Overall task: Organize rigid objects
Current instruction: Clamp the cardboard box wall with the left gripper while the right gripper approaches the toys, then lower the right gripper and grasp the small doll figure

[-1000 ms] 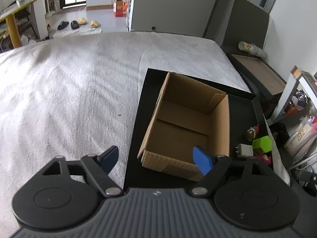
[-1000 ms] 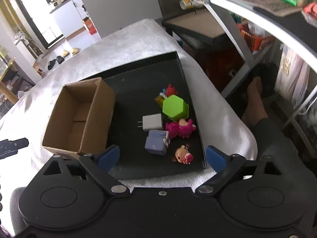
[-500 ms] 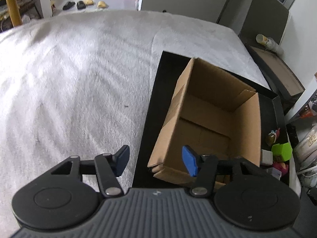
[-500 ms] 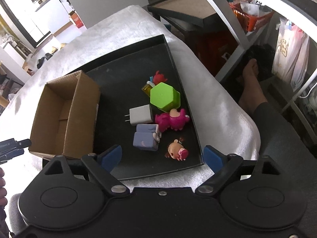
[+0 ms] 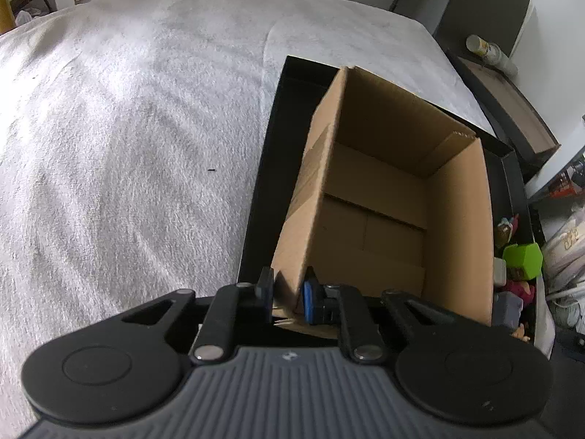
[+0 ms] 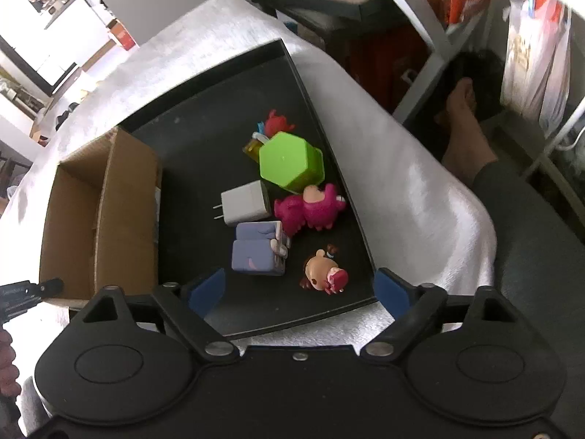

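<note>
The cardboard box (image 5: 384, 197) is being kept on the left of the black tray (image 6: 204, 135), on the bed (image 5: 128, 128), seemingly so that it is steadied for filling: its near wall is being pinched between the nearly closed fingers (image 5: 309, 300) of the left gripper (image 5: 289, 298). To the right, the toys are being left loose, the doll figure (image 6: 323, 269) nearest, below the right gripper (image 6: 298, 291), whose fingers are being held wide apart, touching nothing.
</note>
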Action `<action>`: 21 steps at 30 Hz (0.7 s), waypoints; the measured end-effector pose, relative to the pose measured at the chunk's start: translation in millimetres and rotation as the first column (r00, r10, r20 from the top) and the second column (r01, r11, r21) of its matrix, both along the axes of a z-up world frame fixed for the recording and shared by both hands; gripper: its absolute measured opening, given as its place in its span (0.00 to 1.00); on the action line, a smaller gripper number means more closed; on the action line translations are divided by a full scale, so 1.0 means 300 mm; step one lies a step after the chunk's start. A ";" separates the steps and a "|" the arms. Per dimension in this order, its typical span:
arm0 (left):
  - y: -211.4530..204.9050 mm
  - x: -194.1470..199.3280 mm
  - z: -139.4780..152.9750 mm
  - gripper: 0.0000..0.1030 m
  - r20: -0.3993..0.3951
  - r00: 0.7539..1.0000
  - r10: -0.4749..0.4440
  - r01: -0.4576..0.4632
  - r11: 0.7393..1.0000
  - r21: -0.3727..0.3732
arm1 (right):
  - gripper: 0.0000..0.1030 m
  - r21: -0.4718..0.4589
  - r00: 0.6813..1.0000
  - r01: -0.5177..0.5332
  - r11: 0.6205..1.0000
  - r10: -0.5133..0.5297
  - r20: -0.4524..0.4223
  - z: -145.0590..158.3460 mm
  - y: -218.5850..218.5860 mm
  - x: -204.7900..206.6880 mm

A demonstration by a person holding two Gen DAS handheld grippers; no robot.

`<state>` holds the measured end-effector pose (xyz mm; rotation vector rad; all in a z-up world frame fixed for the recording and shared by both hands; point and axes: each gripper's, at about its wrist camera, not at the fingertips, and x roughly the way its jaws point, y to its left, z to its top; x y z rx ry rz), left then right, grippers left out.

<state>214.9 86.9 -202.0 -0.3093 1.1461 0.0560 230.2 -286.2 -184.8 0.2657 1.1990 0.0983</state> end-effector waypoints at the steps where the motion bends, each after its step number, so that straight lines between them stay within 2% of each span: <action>1: -0.001 0.003 0.000 0.14 -0.003 1.000 -0.009 0.009 1.000 -0.005 | 0.80 0.005 1.000 0.004 1.000 -0.003 -0.008 -0.011 -0.001 0.007; 3: -0.001 0.003 0.002 0.14 -0.012 1.000 -0.018 0.018 1.000 -0.011 | 0.77 0.013 1.000 0.017 1.000 -0.017 -0.026 -0.033 -0.004 0.018; 8: 0.007 -0.011 -0.002 0.14 -0.038 0.999 -0.020 0.019 0.999 -0.029 | 0.60 0.033 0.995 0.028 0.999 -0.025 -0.095 -0.107 -0.010 0.054; 15: 0.008 -0.013 -0.002 0.14 -0.060 0.998 -0.020 0.018 0.999 -0.033 | 0.59 0.007 0.983 0.034 0.999 -0.032 -0.179 -0.184 -0.019 0.102; 21: 0.007 -0.005 -0.005 0.14 -0.073 0.997 -0.027 0.025 0.999 -0.026 | 0.56 0.008 0.975 0.041 0.999 -0.039 -0.218 -0.223 -0.023 0.137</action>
